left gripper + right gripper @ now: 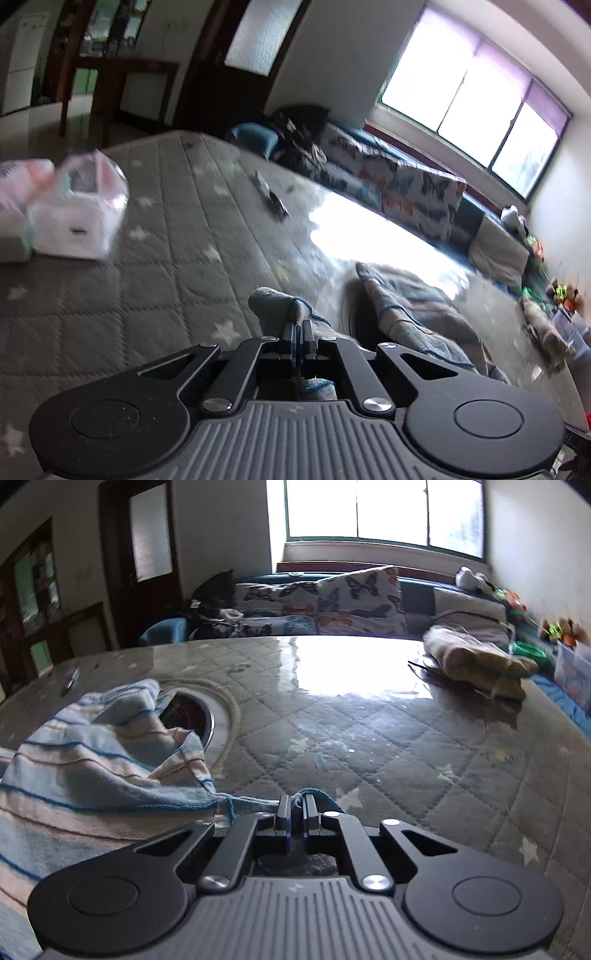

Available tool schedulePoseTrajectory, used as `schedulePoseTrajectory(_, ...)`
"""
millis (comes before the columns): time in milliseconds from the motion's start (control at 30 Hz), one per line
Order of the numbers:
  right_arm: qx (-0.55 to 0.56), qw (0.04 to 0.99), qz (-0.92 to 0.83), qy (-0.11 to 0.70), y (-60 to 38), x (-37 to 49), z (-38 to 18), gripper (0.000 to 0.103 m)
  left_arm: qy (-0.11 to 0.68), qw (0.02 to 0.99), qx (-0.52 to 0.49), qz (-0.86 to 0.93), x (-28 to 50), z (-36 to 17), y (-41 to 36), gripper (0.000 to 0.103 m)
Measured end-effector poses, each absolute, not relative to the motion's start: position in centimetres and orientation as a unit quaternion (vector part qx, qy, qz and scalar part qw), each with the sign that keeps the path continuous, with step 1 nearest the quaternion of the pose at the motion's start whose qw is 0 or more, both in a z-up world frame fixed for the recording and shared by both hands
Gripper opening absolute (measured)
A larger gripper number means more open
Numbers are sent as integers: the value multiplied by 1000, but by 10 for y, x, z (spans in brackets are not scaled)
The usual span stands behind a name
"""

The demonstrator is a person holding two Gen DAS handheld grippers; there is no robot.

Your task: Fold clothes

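A striped garment [85,760] in pale blue, pink and white, with blue-stitched edges, lies bunched at the left of the right wrist view on a grey quilted table cover [369,760]. My right gripper [296,805] is shut on a blue-edged corner of it. In the left wrist view the same garment [402,306] trails off to the right, and my left gripper [298,332] is shut on another corner [275,304] that sticks up past the fingers. Both corners are held just above the cover.
A round heater opening [192,712] sits in the table beside the garment. A white bag [79,214] stands at the left, a dark small object [271,195] farther back. A folded yellowish cloth [476,661] lies at the far right. A butterfly-print sofa [332,602] stands behind.
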State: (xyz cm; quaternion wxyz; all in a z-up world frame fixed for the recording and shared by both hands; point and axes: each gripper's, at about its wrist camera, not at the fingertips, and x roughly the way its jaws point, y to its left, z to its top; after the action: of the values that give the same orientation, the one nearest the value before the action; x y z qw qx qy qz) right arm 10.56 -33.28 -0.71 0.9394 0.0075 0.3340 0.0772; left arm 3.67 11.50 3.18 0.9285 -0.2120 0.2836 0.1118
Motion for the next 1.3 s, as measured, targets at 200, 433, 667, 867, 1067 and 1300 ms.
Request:
schedulePoseTrajectory(200,11,944,33,329,-337,103,-9,4,255,930,-209,160,-7,48,125,1)
schedulePoseTrajectory(433,15,945,-20,327,-347,93,-8,4,271,913,-221,212,-47,41,148,2)
schedulePoseTrajectory(667,-12,939,-11,344,-346,73,-4,10,324,899,-224,193,-49,22,155,7)
schedulePoseTrajectory(867,-10,936,19,351,-353,72,10,15,289,913,-205,202,-54,47,158,28)
schedulePoseTrajectory(1067,-18,935,75,346,-327,95,24,22,289,928,-191,137,-20,54,129,42)
schedulePoseTrajectory(1300,-43,921,132,364,-279,150,16,22,322,935,-148,14,39,32,68,42)
